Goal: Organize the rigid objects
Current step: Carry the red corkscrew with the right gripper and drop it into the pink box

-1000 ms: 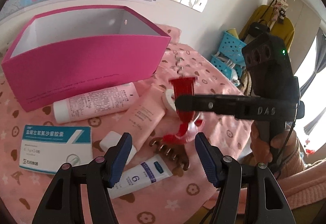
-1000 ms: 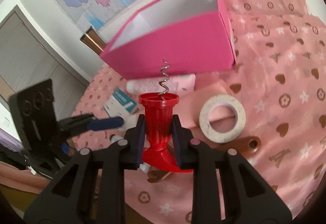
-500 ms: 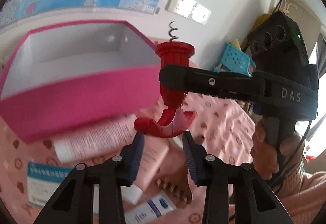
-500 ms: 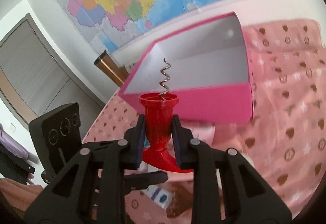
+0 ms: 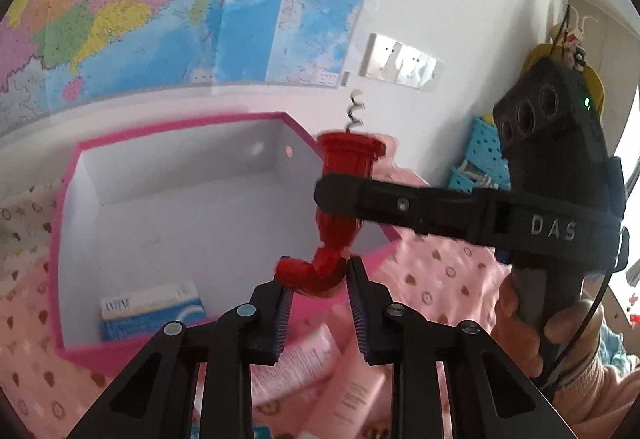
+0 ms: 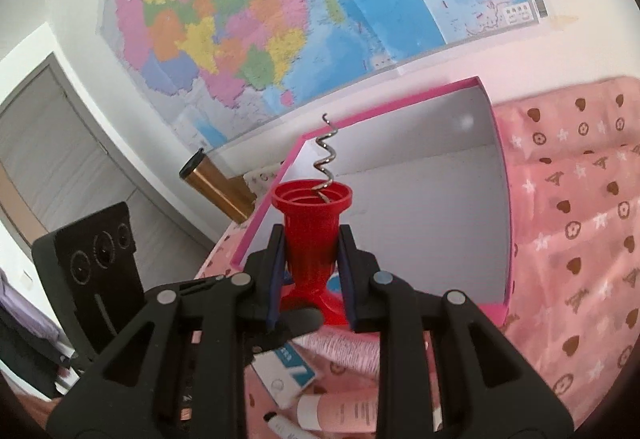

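My right gripper is shut on the barrel of a red corkscrew, its metal spiral pointing up, held above the front rim of the open pink box. In the left wrist view the corkscrew hangs over the box's right wall. My left gripper has its blue pads on either side of the corkscrew's curved red handle, about touching it. A blue and white carton lies inside the box.
Pink tubes and a white medicine box lie on the pink patterned cloth in front of the box. A wall map hangs behind. A blue basket stands at the right. A brown cylinder stands left of the box.
My right gripper has lifted the corkscrew from the cloth to above the box. My left gripper has risen with it and narrowed its jaws around the red handle.
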Motion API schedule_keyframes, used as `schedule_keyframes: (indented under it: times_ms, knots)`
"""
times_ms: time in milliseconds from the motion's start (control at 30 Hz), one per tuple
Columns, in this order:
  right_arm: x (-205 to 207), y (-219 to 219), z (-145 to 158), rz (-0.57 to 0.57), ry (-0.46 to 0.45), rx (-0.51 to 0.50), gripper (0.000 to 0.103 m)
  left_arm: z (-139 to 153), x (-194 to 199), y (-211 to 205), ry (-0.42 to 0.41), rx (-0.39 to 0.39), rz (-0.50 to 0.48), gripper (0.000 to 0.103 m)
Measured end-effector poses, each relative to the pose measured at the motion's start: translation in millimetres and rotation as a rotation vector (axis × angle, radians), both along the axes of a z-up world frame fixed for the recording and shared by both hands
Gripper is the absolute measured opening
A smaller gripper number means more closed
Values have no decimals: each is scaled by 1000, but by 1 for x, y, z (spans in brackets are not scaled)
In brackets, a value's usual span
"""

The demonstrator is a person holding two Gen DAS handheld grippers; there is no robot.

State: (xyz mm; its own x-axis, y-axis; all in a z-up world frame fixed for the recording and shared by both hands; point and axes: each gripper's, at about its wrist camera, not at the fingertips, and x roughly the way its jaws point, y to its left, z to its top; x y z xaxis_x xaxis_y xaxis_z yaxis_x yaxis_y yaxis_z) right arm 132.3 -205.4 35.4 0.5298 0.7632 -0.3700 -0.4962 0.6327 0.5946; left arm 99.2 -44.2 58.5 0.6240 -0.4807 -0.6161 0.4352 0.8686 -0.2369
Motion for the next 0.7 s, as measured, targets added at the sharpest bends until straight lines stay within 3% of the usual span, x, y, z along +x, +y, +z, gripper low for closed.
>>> schedule_keyframes:
  times_ms: [233,467,633,700]
  knots:
    - [28,-2,-16,-35,89,37,27,-6,30,3,51,30,26,27]
    - [46,-1,-40,-77,186,-13,30,-26,54,-1,126,47,40,27]
    - [43,-7,-30,-134,165,-57,45,-30,57,3,145,40,57,27]
    - [40,-10,-26,-173,148,-88,63,-30,56,6,143,38,64,27]
